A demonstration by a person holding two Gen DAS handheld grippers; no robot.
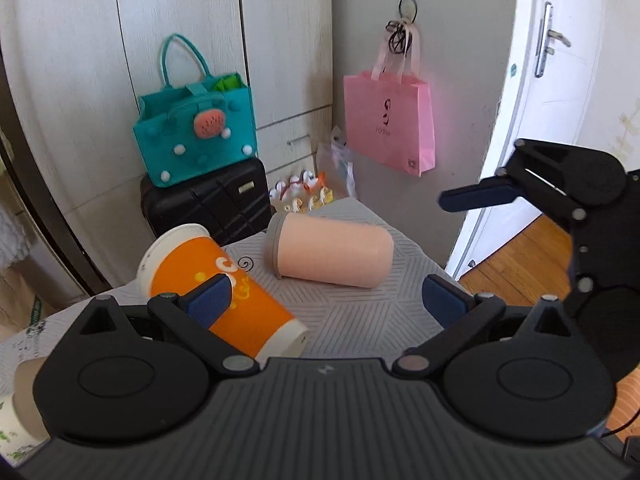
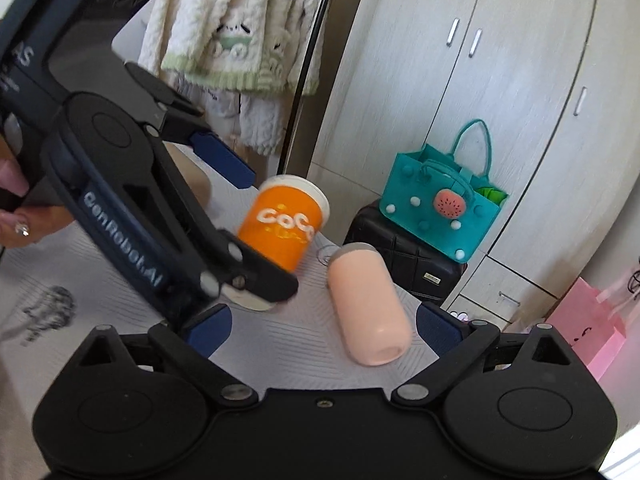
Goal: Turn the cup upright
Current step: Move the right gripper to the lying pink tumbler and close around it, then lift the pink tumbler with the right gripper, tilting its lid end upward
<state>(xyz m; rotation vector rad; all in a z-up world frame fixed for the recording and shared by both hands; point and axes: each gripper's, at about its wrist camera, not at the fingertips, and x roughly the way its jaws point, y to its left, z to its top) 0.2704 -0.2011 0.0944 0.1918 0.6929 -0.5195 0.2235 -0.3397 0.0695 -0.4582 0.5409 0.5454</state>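
Note:
An orange paper cup (image 1: 218,284) with white rims lies tilted on its side on the patterned tablecloth (image 1: 352,316); it also shows in the right wrist view (image 2: 282,228). A peach ribbed cup (image 1: 334,250) with a grey rim lies on its side beside it, also in the right wrist view (image 2: 370,302). My left gripper (image 1: 326,300) is open, its left finger in front of the orange cup. In the right wrist view the left gripper (image 2: 256,236) hovers around the orange cup. My right gripper (image 2: 324,330) is open and empty, near the peach cup's closed end.
A teal felt bag (image 1: 196,136) sits on a black suitcase (image 1: 208,204) behind the table. A pink bag (image 1: 390,124) hangs on the wall. A white door (image 1: 544,92) stands at right. Another paper cup (image 1: 24,400) lies at the lower left.

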